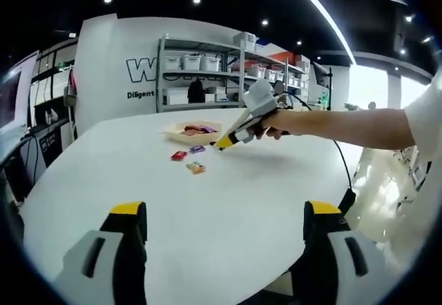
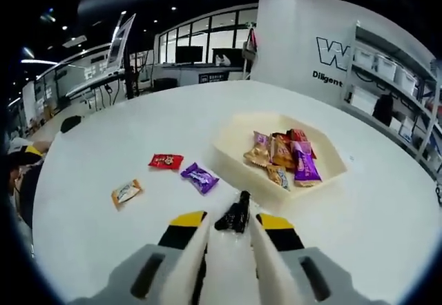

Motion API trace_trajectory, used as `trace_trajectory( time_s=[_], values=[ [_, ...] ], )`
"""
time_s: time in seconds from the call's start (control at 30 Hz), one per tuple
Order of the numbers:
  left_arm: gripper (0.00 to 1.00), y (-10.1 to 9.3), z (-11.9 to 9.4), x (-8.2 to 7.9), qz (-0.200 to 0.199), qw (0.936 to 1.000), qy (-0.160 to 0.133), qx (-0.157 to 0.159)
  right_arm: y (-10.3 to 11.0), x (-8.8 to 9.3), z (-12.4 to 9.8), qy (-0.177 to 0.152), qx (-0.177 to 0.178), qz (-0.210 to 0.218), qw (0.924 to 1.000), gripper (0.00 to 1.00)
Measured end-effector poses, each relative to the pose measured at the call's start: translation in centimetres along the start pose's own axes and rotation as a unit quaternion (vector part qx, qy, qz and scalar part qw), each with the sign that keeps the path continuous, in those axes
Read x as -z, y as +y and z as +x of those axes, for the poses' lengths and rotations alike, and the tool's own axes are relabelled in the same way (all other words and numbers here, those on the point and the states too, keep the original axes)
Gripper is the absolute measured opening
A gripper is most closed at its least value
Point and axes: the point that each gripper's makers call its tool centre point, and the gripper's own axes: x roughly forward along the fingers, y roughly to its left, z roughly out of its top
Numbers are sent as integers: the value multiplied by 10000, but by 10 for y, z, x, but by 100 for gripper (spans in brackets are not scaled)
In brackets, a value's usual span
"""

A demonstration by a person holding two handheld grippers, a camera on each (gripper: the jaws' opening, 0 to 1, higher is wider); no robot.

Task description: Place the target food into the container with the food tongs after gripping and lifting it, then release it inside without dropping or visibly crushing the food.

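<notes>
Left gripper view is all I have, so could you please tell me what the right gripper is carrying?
Observer: The right gripper is shut on black food tongs; the tips look empty.
Operator: Thank you. What lies in the tray?
Observer: The shallow cream tray holds a pile of wrapped sweets in gold, orange, red and purple.
Operator: Which loose sweet lies nearest the tongs?
Observer: The loose purple-wrapped sweet, on the white table between the loose red-wrapped sweet and the tray.
</notes>
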Motion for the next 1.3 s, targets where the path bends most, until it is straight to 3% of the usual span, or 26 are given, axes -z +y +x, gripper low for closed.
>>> trace_trajectory(
  time_s=[0.37,0.57,0.83,1.07,1.3],
  values=[
    [93,-1,0,-1,10,10000,-10,12,0,4,-9,13,-108,83,9999,14],
    [93,0,0,-1,-2,10000,-17,-4,-3,-13,-31,-311,-135,216,9992,14],
    [93,-6,4,-2,5,10000,-24,67,-11,-32,-48,-457,-72,141,9988,15],
    [93,-7,8,-4,19,9999,-27,111,-20,-40,-46,-518,-36,251,9983,14],
    [93,-2,10,-4,-6,10000,-3,83,-32,-62,-42,-642,27,263,9976,15]
  ],
)
